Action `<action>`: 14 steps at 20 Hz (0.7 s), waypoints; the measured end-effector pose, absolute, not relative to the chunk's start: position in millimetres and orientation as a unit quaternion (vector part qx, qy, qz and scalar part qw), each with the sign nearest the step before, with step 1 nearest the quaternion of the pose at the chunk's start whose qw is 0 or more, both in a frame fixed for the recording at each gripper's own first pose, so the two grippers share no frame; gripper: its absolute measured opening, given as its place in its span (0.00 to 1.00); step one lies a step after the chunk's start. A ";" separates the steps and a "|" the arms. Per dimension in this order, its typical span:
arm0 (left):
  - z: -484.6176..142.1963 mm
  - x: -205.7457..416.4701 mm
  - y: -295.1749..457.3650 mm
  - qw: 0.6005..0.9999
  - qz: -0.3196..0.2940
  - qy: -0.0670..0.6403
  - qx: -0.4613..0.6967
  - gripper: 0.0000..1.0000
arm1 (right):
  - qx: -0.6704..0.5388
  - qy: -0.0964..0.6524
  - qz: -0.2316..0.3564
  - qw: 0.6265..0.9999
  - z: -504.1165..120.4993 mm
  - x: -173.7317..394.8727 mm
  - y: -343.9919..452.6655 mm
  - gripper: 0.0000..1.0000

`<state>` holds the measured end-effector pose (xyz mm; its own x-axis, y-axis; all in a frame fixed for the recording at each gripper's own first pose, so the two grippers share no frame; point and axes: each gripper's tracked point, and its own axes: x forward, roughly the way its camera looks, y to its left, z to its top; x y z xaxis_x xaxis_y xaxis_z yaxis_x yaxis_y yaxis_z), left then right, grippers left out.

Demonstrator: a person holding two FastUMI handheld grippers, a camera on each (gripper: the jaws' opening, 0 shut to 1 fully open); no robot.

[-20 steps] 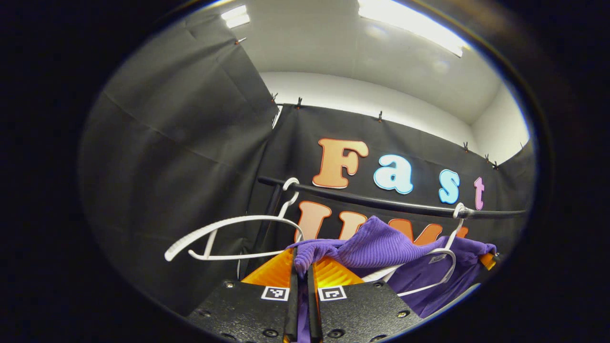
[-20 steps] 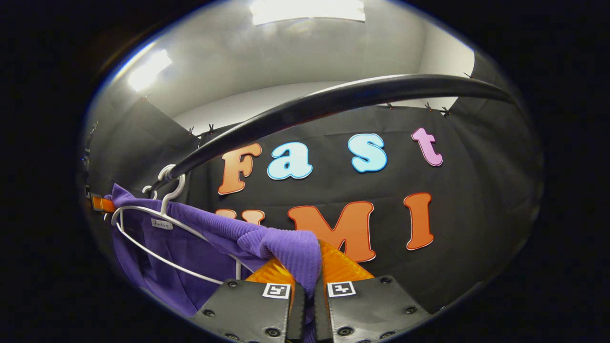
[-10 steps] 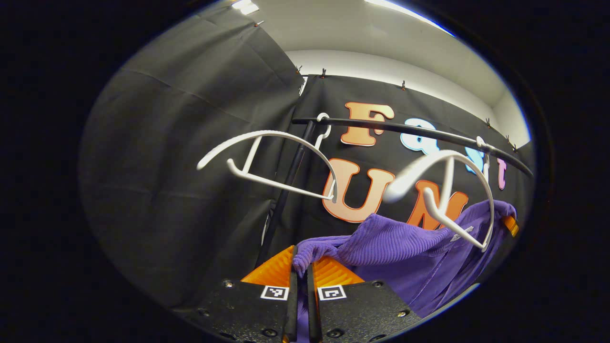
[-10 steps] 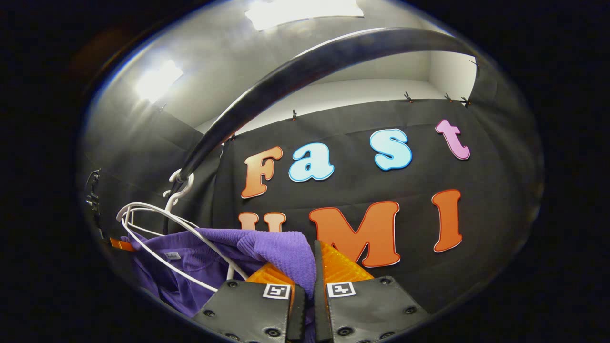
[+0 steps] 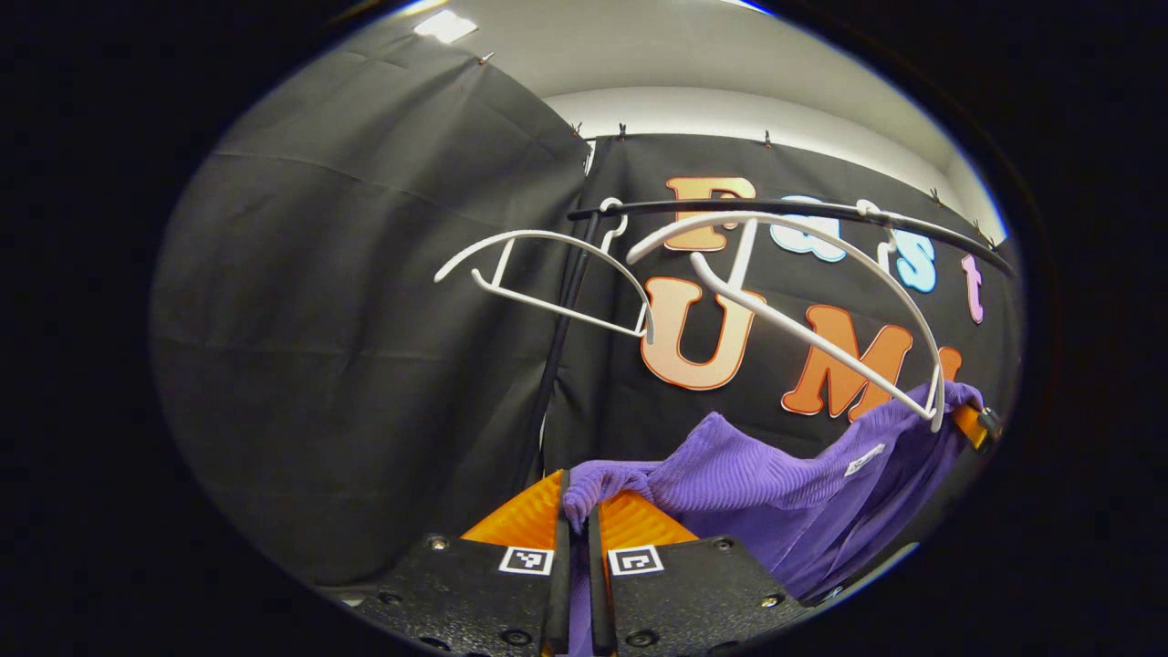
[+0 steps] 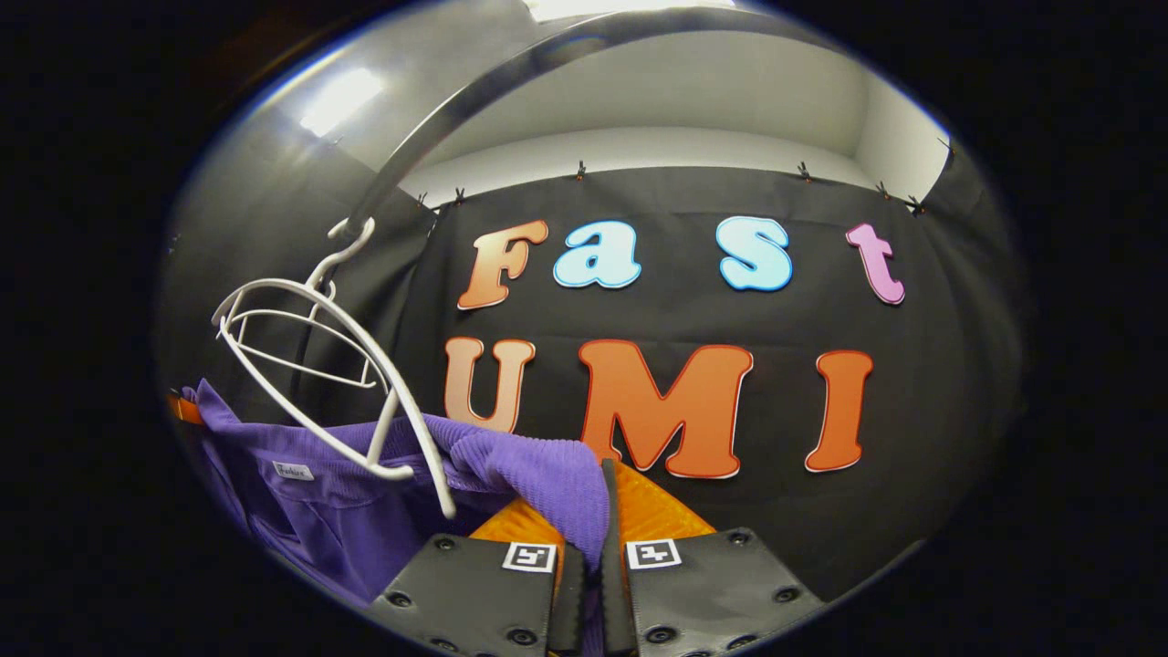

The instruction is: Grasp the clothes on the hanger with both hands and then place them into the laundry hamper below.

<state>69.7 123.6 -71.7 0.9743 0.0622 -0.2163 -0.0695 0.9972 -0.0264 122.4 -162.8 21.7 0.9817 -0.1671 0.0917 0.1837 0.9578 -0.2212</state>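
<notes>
Purple garment hangs stretched between two grippers, below the rail.
Left gripper and right gripper each clench a fabric edge; white hangers dangle bare above.

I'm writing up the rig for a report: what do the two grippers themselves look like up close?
In each view, the left gripper and right gripper show two flat dark plates with round screw heads. Each plate carries a small square black-and-white marker at its inner top corner. Ribbed, wedge-shaped fingers rise ahead. I see no cables or sleeves.
</notes>
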 end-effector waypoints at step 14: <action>-116.3 44.6 -70.6 0.974 -0.137 0.160 -0.077 0.09 | -0.068 0.046 0.001 0.997 -45.1 73.9 -91.1 0.15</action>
<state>44.6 -70.6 -116.3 0.9110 -0.2922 -0.2909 0.2431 0.9505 -0.1935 73.9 -91.1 -45.1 0.9958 -0.0037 -0.0909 -0.0088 0.9906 -0.1364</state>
